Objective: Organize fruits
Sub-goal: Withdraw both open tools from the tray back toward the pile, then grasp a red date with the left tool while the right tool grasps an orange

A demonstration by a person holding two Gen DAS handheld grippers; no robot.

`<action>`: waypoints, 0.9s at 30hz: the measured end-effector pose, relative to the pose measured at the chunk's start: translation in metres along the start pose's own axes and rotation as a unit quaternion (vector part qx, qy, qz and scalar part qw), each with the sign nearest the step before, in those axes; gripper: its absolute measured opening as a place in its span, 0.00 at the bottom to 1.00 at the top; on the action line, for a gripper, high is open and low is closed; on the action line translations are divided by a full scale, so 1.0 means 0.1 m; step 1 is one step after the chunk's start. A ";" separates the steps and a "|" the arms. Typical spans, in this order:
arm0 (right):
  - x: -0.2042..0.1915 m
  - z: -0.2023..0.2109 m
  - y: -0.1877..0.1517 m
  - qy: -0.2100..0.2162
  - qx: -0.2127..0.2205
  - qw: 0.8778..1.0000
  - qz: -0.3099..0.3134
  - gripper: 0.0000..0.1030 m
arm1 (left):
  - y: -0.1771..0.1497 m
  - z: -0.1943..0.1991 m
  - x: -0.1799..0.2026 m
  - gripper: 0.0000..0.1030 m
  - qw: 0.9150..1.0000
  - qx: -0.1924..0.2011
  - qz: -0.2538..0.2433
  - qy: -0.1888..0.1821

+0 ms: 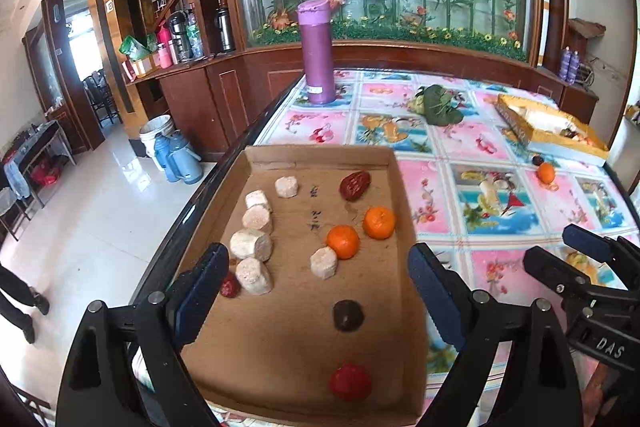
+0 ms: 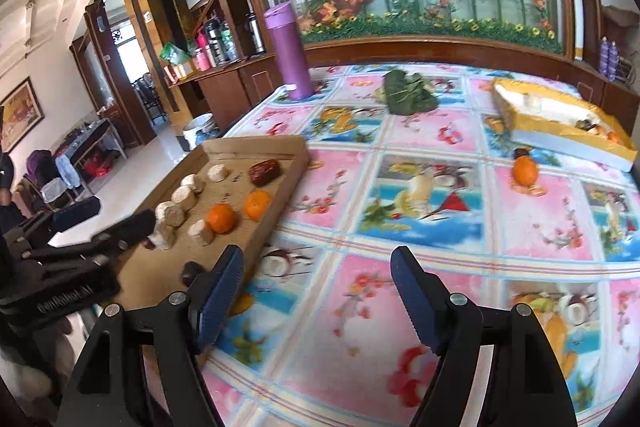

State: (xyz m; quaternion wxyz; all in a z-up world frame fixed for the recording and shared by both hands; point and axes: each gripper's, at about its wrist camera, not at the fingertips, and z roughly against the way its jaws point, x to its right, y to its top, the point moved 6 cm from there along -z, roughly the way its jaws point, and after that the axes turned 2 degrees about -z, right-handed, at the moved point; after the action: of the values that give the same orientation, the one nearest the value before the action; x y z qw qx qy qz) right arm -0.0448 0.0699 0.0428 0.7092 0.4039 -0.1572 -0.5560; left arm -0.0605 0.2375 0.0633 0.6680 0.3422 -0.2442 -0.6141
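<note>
Both sets of fingers empty, spread wide; right gripper (image 2: 316, 291) far from lone tangerine (image 2: 525, 171) at right of frame: round, could roll off the tabletop (image 2: 420, 267) if nudged.

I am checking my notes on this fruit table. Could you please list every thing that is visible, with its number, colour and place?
cardboard tray: one, brown, left edge of the table.
pale cylinder pieces: six, beige, in the tray.
tray oranges: two, orange, right half of the tray.
red dates: two, dark red, one at the far end, one near the left finger.
dark round fruit: one, dark brown, near half of the tray.
red round fruit: one, red, near end of the tray.
loose orange: one, orange, on the cloth by the yellow box.
yellow box: one, yellow and white, far right.
purple flask: one, far left.
green leaves: one bunch, far middle.
left gripper: open, over the tray.
right gripper: open, over the cloth.
</note>
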 end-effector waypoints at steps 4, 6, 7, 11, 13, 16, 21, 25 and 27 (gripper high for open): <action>0.51 0.13 0.05 -0.053 -0.001 0.999 0.000 0.81 | 0.10 -0.02 0.18 0.88 0.999 -0.003 -0.005 -0.042; 0.88 0.19 0.13 -0.098 -0.005 0.995 -0.001 0.81 | 0.13 -0.05 0.30 0.88 0.998 -0.008 -0.010 -0.057; 1.03 0.21 0.18 -0.113 -0.006 0.994 -0.004 0.81 | 0.14 -0.07 0.37 0.88 0.998 -0.011 -0.013 -0.063; 1.63 0.14 0.44 -0.136 -0.011 0.990 -0.035 0.55 | 0.10 -0.16 0.66 0.88 0.996 -0.026 -0.027 -0.086; 1.87 -0.02 0.54 -0.134 -0.026 0.989 -0.062 0.55 | 0.05 -0.21 0.77 0.88 0.994 -0.038 -0.035 -0.094; 2.07 -0.39 0.64 -0.123 -0.044 0.988 -0.083 0.55 | -0.01 -0.28 0.87 0.88 0.993 -0.054 -0.045 -0.095; 2.11 -0.92 0.65 -0.134 -0.071 0.986 -0.073 0.56 | 0.04 -0.38 0.88 0.88 0.992 -0.066 -0.040 -0.095; 2.17 -1.03 0.64 -0.128 -0.079 0.986 -0.076 0.36 | 0.25 -0.45 1.01 0.88 0.991 -0.060 -0.031 -0.117; 2.22 -0.90 0.63 -0.120 -0.069 0.986 -0.090 0.36 | 0.36 -0.49 1.15 0.88 0.988 -0.057 -0.026 -0.139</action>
State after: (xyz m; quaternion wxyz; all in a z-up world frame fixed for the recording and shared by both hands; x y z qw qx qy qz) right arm 0.1311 -0.0939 -0.0169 0.6585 0.2967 -0.1657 -0.6715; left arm 0.0141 0.1325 0.0487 0.6295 0.2214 -0.2902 -0.6859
